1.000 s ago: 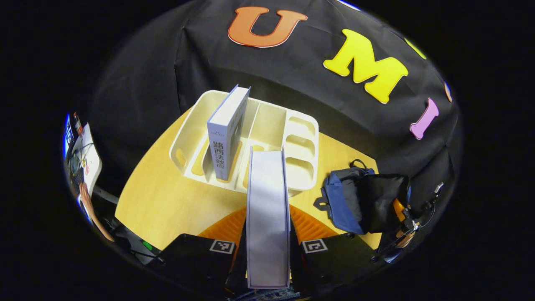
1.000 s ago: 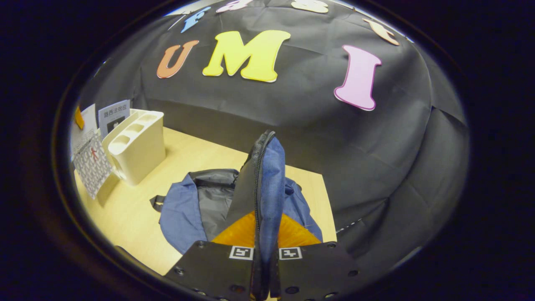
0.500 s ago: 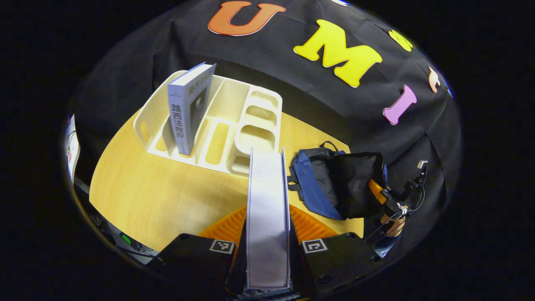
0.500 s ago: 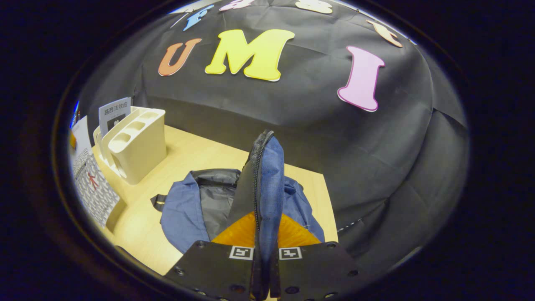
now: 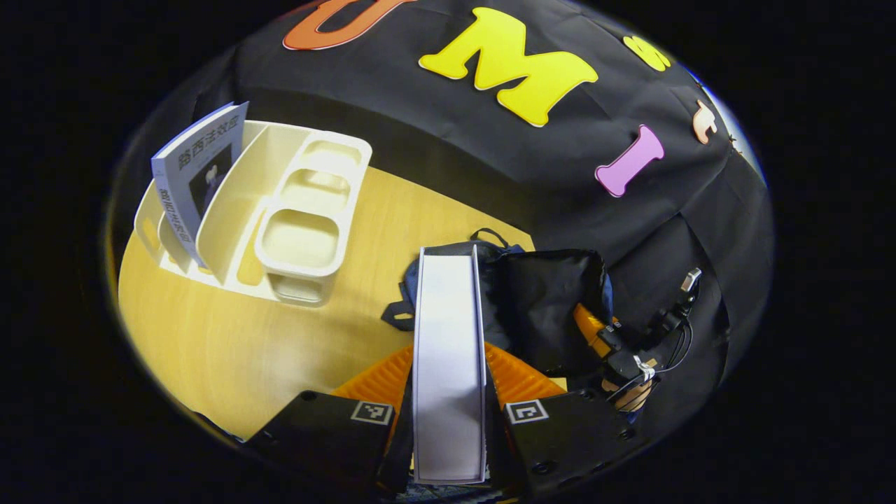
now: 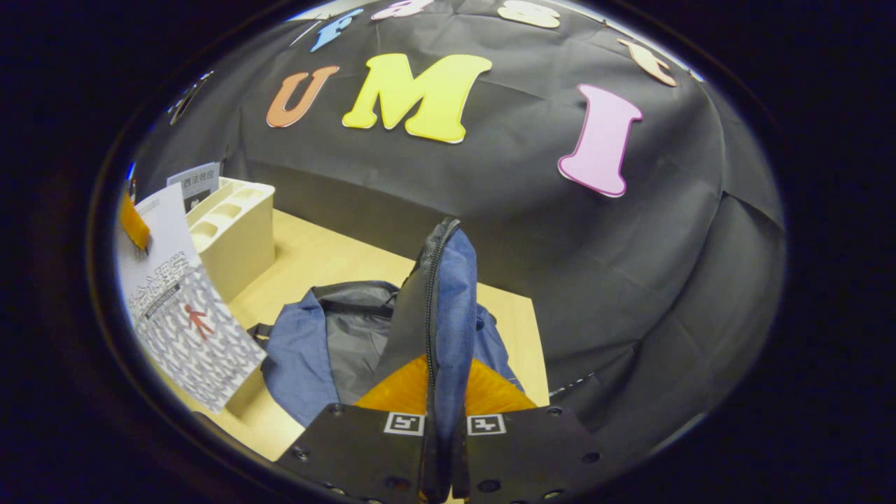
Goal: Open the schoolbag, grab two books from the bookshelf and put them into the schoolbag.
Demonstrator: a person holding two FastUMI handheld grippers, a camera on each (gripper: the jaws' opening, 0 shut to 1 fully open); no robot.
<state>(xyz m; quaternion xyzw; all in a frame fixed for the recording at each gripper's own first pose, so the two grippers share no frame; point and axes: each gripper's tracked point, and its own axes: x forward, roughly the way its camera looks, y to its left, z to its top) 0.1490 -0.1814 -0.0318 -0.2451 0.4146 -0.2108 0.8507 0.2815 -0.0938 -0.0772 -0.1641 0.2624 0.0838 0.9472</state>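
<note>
First book (image 5: 448,364) clamped edge-on in the left gripper (image 5: 448,420) jaws, poised before the schoolbag (image 5: 553,308) at 1 o'clock — first transfer in hand. Right gripper (image 6: 441,448) jaws pinch the flap (image 6: 444,315), holding the mouth open. Next: lower the book inside. Second book (image 5: 199,175) stands in the bookshelf (image 5: 308,241) at 10 o'clock on the desk (image 5: 231,350).

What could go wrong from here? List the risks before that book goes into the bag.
1. The left tongs pinch the book by one end, so it could pivot or slip on the way down.
2. The schoolbag stays open because the right tongs hold up its flap; if that slips, the mouth may close.
3. The book could catch on the soft rim and drag the bag across the table.
</note>
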